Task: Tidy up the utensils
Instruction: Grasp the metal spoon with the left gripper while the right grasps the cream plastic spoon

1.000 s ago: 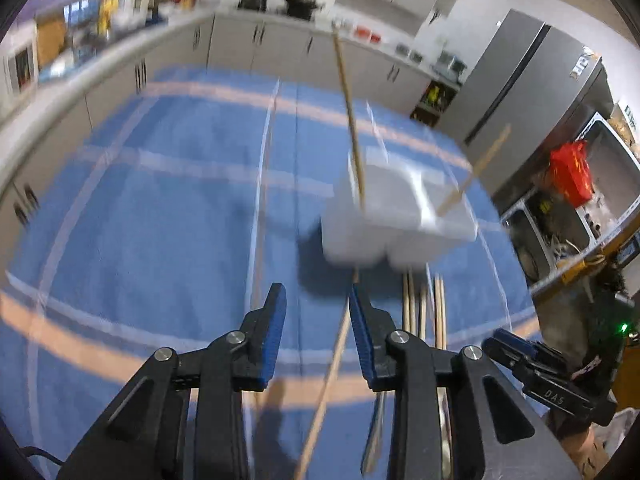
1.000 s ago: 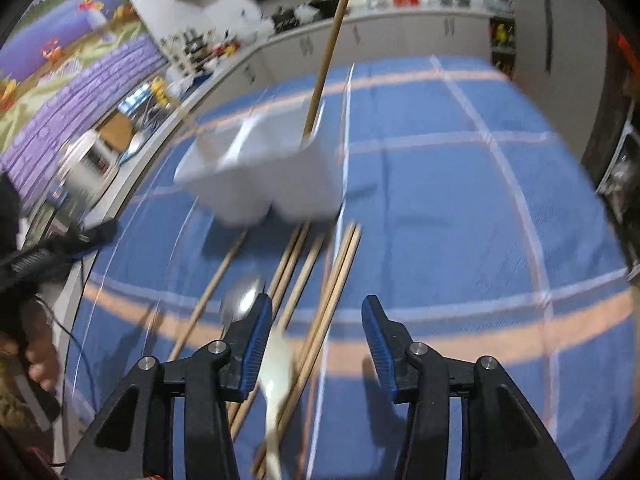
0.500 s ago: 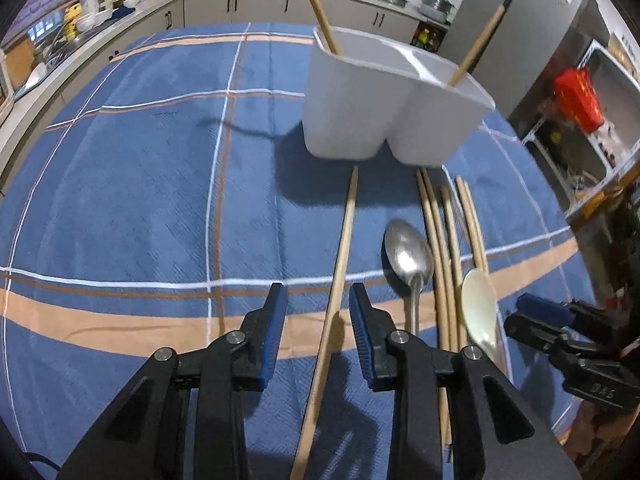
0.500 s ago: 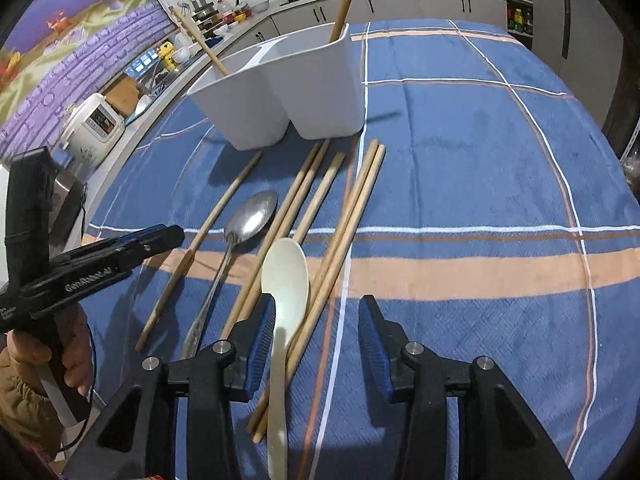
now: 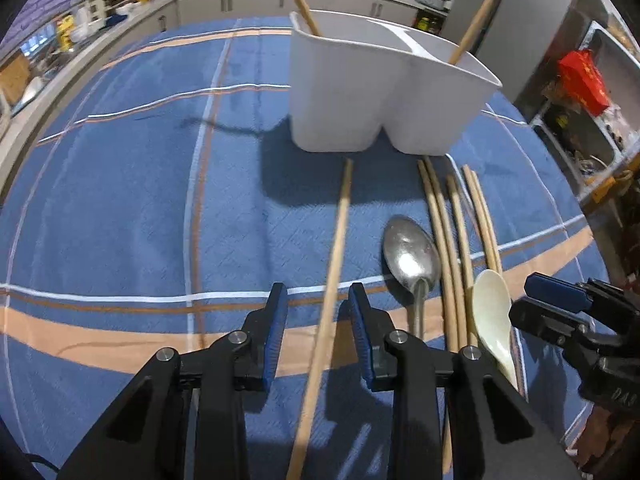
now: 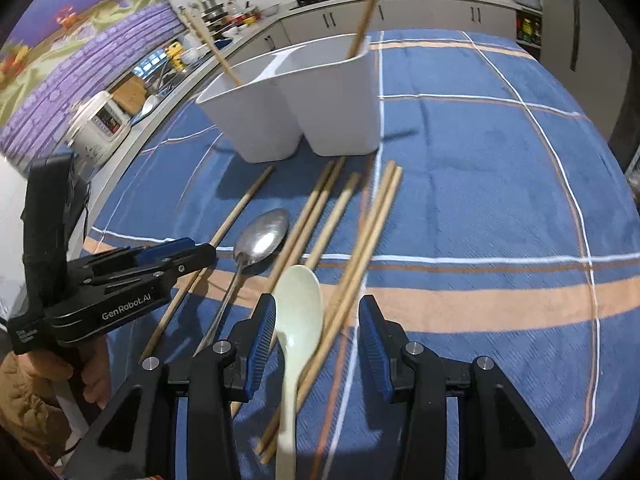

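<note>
Nearest, the left tongs (image 5: 316, 316) stand spread, tilted down over the counter (image 5: 120, 200), which is covered by a blue cloth with orange and white stripes. A single chopstick (image 5: 338, 240) lies on the cloth and runs between their blue pads (image 5: 276, 328) without visible contact on either side; its far tip stops just short of the white holder (image 5: 360, 92).

Likewise spread, the right tongs (image 6: 316, 336) hover over a pale plastic spoon (image 6: 300, 300), whose bowl lies between the pads and whose handle runs back beneath them; whether the pads touch it cannot be told. A pair of chopsticks (image 6: 372, 232) passes through the same gap beside the spoon.

Between the tongs and the holder, a metal spoon (image 6: 262, 236) lies with its bowl pointing toward the holder, just beside three more chopsticks (image 6: 320, 208) laid in a loose fan. All loose pieces lie on the near side of the holder, their far ends close to its base.

Farther off stands the holder itself, upright, with two compartments. One chopstick (image 5: 298, 0) leans out of its left compartment and one chopstick (image 5: 476, 20) out of its right, as the left wrist view shows them.

At the left edge of the right wrist view, a hand (image 6: 90, 384) grips the handle of the left tool.
</note>
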Demonstrator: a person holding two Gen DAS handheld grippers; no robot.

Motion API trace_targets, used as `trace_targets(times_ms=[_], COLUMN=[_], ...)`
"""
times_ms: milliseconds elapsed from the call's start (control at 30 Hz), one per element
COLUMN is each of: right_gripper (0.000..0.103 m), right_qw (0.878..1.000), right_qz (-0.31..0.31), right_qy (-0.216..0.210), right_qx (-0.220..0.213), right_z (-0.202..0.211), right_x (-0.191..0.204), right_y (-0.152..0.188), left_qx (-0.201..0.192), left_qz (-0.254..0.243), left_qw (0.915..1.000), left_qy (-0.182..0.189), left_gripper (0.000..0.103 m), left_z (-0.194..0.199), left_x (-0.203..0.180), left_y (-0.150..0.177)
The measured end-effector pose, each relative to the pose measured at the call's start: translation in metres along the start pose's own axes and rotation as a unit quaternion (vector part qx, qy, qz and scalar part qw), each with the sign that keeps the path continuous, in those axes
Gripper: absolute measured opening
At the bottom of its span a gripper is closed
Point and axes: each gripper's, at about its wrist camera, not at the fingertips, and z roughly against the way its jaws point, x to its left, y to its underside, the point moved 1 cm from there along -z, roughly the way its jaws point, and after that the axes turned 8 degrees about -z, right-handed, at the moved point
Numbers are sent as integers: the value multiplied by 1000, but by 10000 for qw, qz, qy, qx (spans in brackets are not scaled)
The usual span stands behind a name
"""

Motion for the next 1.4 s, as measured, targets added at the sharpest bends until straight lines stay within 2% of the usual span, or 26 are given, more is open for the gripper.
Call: trace_targets(times_ms=[67,167,300,400,533,700,900,933,1033,1167,1233,1400], right_gripper=[47,47,43,41,35,11,8,8,5,3,2,2], right_qw=[10000,9998,9994,9992,9991,9990,9991,9992,9994,9993,9993,9993], right_qz=[56,164,300,380,410,405,366,339,237,238,227,132], right_qy=[-39,-102,-161,-117,-64,20,-5,-27,-128,-188,-223,-344], right_qx=[-37,-87,-38,79,118,205,228,224,219,200,186,118], right_z=[-1,-4,-13,-23,-25,-25,-23,-21,-17,-12,-9,3], right_x=[1,3,7,9,9,7,7,6,4,6,7,6], right_y=[-2,-8,-12,-10,-6,-3,2,3,3,5,6,8], left_qx=[-165,-317,-131,-52,82,365,248,193,66,1,-36,-140], left_qz=[126,216,433,452,261,175,-166,-164,-48,-3,18,120], left_qw=[9997,9983,9934,9915,9922,9922,9949,9950,9934,9924,9919,9912], left_qy=[97,438,1052,1222,1216,1175,961,970,1142,1234,1271,1313], left_gripper=[30,30,30,30,30,30,28,21,9,6,1,1], left_z=[12,22,11,3,-8,-25,-25,-23,-16,-12,-9,4], left_x=[3,0,-2,-10,-21,-30,-47,-47,-48,-46,-44,-39], left_y=[-2,-10,-21,-26,-28,-28,-31,-31,-36,-36,-35,-28])
